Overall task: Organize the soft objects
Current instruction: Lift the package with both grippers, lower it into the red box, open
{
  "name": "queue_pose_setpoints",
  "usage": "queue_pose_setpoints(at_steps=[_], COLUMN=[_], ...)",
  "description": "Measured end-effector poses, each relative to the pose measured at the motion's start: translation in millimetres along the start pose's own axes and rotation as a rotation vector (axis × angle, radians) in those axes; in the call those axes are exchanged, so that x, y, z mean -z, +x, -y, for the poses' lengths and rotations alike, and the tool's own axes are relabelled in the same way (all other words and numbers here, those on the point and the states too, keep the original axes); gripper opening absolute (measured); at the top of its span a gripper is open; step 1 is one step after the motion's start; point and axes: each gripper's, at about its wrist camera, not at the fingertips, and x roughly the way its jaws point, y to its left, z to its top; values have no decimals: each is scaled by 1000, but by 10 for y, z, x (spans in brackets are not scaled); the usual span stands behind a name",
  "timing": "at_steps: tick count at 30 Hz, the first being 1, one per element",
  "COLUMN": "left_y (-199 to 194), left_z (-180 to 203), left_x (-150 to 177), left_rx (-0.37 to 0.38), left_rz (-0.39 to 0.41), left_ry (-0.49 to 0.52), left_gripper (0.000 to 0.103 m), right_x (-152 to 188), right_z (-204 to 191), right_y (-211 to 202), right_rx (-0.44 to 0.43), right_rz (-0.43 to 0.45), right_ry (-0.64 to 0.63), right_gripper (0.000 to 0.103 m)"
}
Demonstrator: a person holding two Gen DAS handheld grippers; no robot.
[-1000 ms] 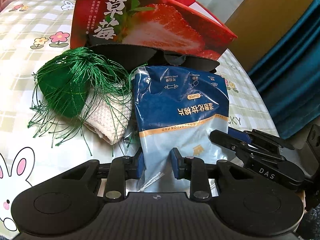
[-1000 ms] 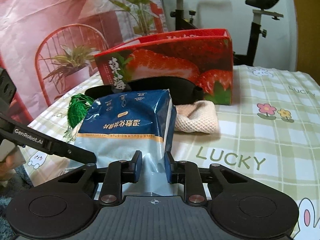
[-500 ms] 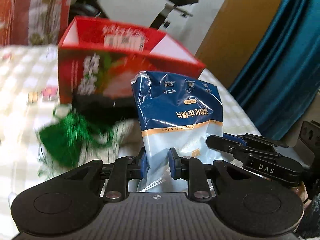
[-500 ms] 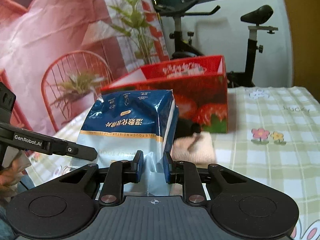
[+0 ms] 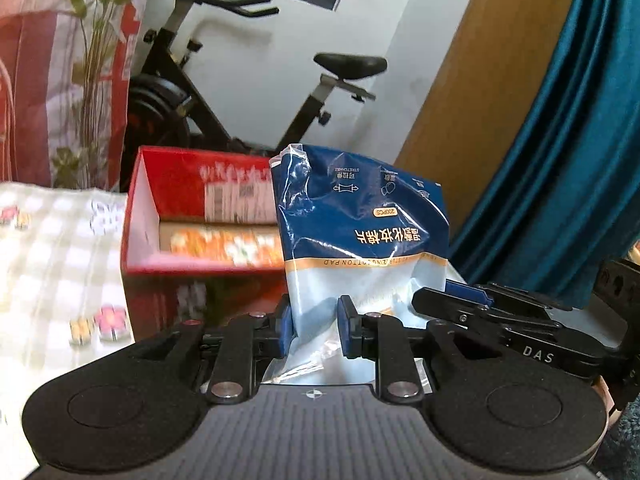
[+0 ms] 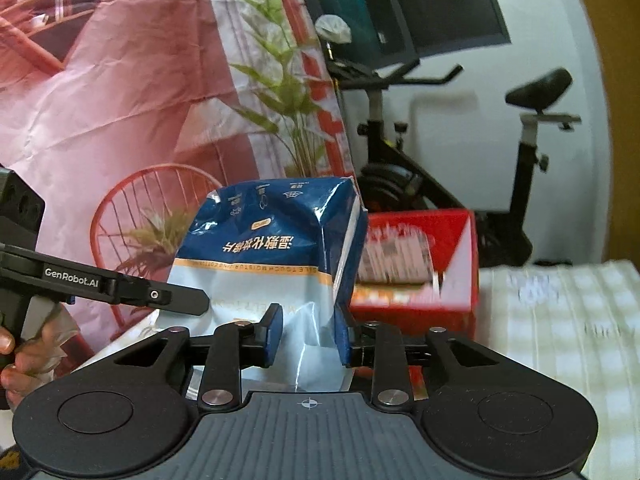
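Movement since one second ago: the cotton pad packet (image 5: 362, 232) has been raised off the tabletop (image 5: 60, 248) and carried toward the strawberry box (image 5: 200, 216); the green tasselled cord and the knitted cloth that lay beside it are no longer in view.

Grip: the packet is held upright at its pale lower edge by both tools. The left gripper (image 5: 311, 326) is clenched on the edge; the right gripper (image 6: 308, 330) is likewise clenched on it, the blue fingers (image 6: 273, 334) pressed into the plastic. The right gripper is seen in the left wrist view at the packet's right side (image 5: 452, 302); the left gripper is seen in the right wrist view at the packet's left (image 6: 176, 300), with part of the person's hand (image 6: 24, 356) behind it.

Position: the packet is in the air, in front of the box's open top; from these angles it cannot be told whether it is already over the opening.

Progress, as judged: lifting is done, placing is not. An orange printed packet (image 5: 224, 246) is already inside the box. The release of the cotton pads into the box is left, then presumably the other soft items.

Surface: tabletop covered with a pale green checked cloth printed with flowers (image 5: 100, 326).

Room: behind the box, an exercise bike (image 5: 248, 92), a white wall, a red and white printed backdrop (image 6: 120, 92) with plants, a teal curtain (image 5: 560, 168).
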Motion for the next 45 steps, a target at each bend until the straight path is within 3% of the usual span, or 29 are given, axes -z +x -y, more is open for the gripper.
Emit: queue_pose_setpoints(at_steps=[9, 16, 26, 39, 41, 43, 45], left_y=[429, 790, 1236, 1392, 1402, 1393, 1356], left_z=[-358, -588, -972, -1055, -1037, -1023, -999], left_x=[-504, -774, -813, -749, -746, -750, -759], left_rx=[-11, -68, -131, -180, -193, -209, -213], left_rz=[45, 57, -25, -83, -85, -79, -63], left_ry=[-27, -20, -92, -64, -51, -47, -38], left_gripper=[24, 24, 24, 26, 35, 58, 67], right_x=[-533, -657, -628, -576, -565, -557, -548], right_z=[252, 475, 455, 389, 404, 382, 329], right_y=[678, 1349, 2109, 2462, 2460, 2456, 2421], right_rx=[18, 45, 109, 168, 181, 202, 222], right_rz=[-3, -78, -232, -332, -334, -330, -318], right_ry=[51, 137, 75, 43, 46, 33, -8], right_gripper=[27, 28, 29, 29, 31, 34, 50])
